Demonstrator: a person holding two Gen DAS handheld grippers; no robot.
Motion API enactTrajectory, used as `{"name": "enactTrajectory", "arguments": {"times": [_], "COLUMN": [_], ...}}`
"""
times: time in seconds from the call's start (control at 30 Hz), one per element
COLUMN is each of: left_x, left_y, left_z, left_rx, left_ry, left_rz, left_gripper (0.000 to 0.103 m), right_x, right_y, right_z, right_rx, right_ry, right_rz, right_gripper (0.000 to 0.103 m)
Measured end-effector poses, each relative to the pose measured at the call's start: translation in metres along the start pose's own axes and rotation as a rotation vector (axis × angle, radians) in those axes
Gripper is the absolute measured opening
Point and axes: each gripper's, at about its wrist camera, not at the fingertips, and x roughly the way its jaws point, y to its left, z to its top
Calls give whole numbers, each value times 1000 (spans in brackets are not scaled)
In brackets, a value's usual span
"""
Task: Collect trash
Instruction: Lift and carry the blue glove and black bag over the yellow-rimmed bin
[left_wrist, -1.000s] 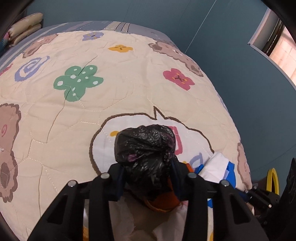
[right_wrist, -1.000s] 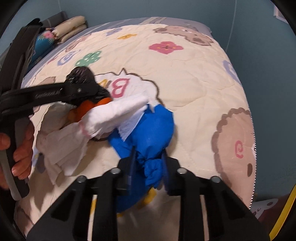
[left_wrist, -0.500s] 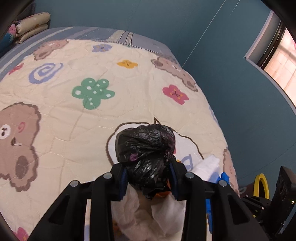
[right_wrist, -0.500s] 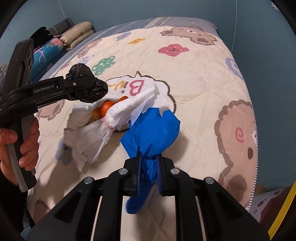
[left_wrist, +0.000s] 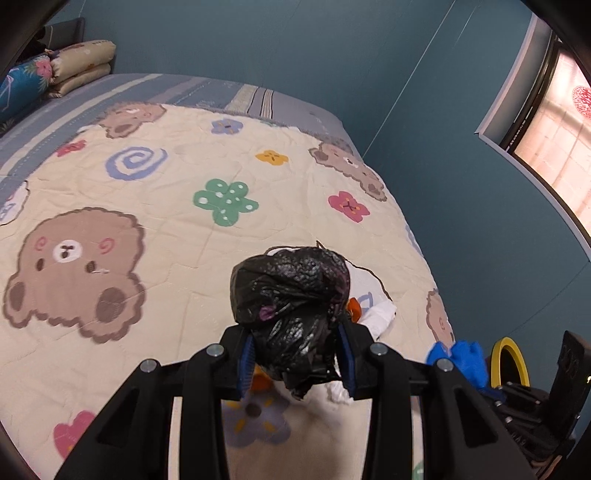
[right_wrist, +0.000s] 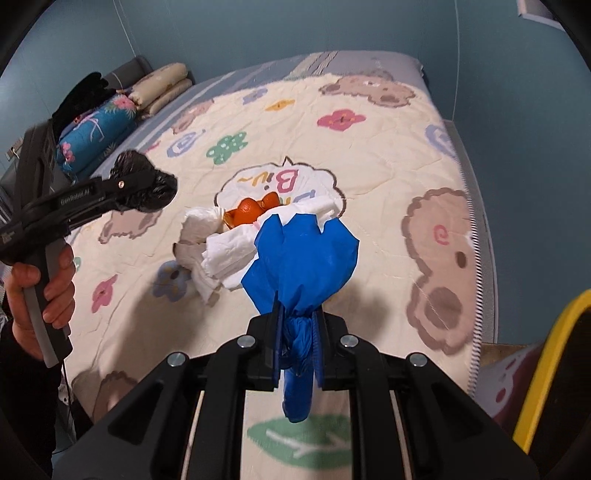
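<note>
Both grippers have lifted clear of the bed (right_wrist: 388, 155): left gripper (left_wrist: 295, 354) clamps the black bag (left_wrist: 291, 295), right gripper (right_wrist: 297, 343) pinches the blue bag (right_wrist: 303, 258), leaving tissues (right_wrist: 225, 254) and orange peel (right_wrist: 251, 212) behind.

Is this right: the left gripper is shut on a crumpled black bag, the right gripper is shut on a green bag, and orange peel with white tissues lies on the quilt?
Not quite. The bag in the right gripper is blue, not green: the right wrist view shows the blue bag pinched there. The left gripper is shut on the black bag, and orange peel with white tissues lies on the quilt.
</note>
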Motion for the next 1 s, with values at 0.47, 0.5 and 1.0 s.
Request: {"name": "enactTrajectory", "arguments": {"times": [0.47,0.5,1.0], "left_x": [-60,-63,-89], "left_y": [-6,-7,-30], "left_z": [-22,-25,-39], "left_rx": [12,17,56], "left_ry": [-47,-49,-55], "left_rz": [-12,-12,-30], "left_gripper": [34,34,34], "right_x": [-66,-72,-120], "right_y": [-4,-4,-11], "right_z": [-26,-29,-43], "right_rx": [30,31,53], "right_ry": [-82,-90,-157], "right_rz": [17,18,16], "right_gripper": [13,13,13]}}
